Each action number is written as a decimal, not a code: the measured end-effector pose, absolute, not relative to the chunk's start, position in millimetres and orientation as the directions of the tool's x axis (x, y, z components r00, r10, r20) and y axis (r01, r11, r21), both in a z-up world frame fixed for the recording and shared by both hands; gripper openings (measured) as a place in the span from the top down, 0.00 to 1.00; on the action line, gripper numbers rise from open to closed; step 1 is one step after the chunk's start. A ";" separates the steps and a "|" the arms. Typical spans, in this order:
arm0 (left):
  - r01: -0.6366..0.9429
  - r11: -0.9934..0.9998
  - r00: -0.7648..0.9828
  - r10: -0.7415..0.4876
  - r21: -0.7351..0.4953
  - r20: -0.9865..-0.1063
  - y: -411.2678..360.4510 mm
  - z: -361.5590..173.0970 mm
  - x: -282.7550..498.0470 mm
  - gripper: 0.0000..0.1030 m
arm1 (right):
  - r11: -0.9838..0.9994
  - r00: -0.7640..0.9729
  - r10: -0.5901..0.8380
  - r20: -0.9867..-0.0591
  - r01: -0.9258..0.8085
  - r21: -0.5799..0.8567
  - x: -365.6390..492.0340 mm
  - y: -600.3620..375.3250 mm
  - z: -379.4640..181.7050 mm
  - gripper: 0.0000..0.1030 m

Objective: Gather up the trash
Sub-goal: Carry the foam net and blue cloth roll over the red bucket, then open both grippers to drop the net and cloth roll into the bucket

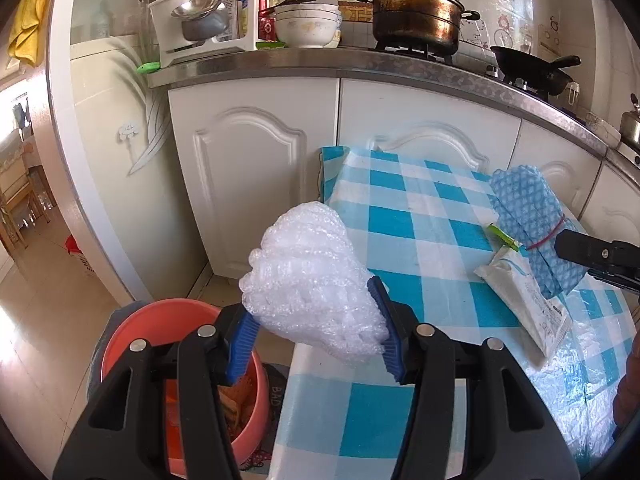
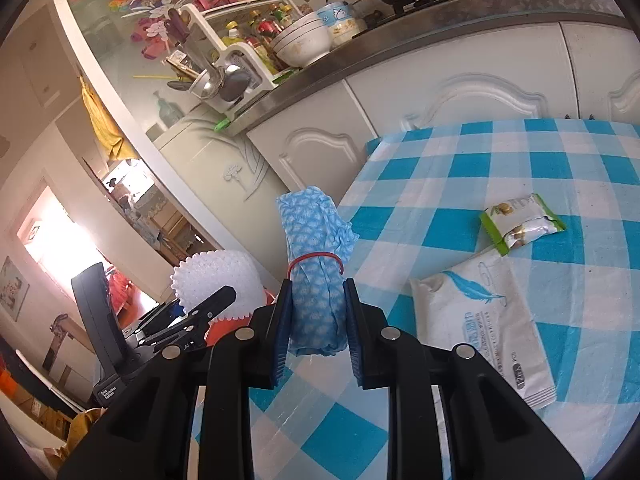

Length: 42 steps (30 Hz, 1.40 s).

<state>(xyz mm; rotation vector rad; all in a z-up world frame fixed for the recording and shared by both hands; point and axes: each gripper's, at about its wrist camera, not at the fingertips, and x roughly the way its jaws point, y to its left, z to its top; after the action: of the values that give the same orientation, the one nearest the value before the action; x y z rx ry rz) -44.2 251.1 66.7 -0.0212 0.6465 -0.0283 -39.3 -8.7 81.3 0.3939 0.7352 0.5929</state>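
Note:
My left gripper (image 1: 316, 320) is shut on a crumpled wad of white bubble wrap (image 1: 308, 276), held over the table's left edge beside an orange bin (image 1: 132, 336) on the floor. My right gripper (image 2: 316, 320) is shut on a rolled blue patterned cloth (image 2: 316, 280) bound with a red rubber band, lifted above the table. The cloth roll also shows in the left wrist view (image 1: 528, 216), and the bubble wrap shows in the right wrist view (image 2: 216, 276). A white wet-wipe pack (image 2: 488, 324) and a green snack wrapper (image 2: 520, 224) lie on the checked tablecloth (image 2: 540, 160).
The orange bin holds some brown scraps. White kitchen cabinets (image 1: 256, 168) stand behind the table, with a counter carrying bowls (image 1: 308, 28), a steel pot (image 1: 416, 12) and a utensil rack (image 1: 200, 16). A doorway opens at the left.

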 end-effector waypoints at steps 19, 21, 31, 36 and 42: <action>-0.173 0.982 0.763 0.084 -0.077 -0.641 355.4 33.3 -59.3 0.48 | 0.743 0.415 0.664 -0.621 -0.459 0.487 -40.4 118.9 67.1 0.74; -0.197 0.977 0.756 0.096 -0.085 -0.648 368.2 28.3 -60.7 0.48 | 0.737 0.390 0.666 -0.636 -0.478 0.478 -39.9 138.7 64.1 0.74; -0.275 0.954 0.726 0.123 -0.121 -0.677 417.4 -0.3 -71.0 0.48 | 0.722 0.273 0.638 -0.720 -0.537 0.436 -34.1 221.8 36.5 0.74; -0.306 0.937 0.711 0.107 -0.169 -0.695 437.5 -12.4 -73.4 0.48 | 0.725 0.237 0.612 -0.755 -0.550 0.414 -23.3 250.0 27.1 0.74; -0.307 0.931 0.698 0.079 -0.197 -0.712 445.9 -22.6 -74.7 0.48 | 0.726 0.219 0.580 -0.785 -0.576 0.376 -14.6 277.0 18.5 0.73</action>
<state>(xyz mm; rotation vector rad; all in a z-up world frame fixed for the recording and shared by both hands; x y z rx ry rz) -74.7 445.9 -22.6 -0.3140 0.7715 0.2192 -14.6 277.0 18.5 0.0048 1.0879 0.7995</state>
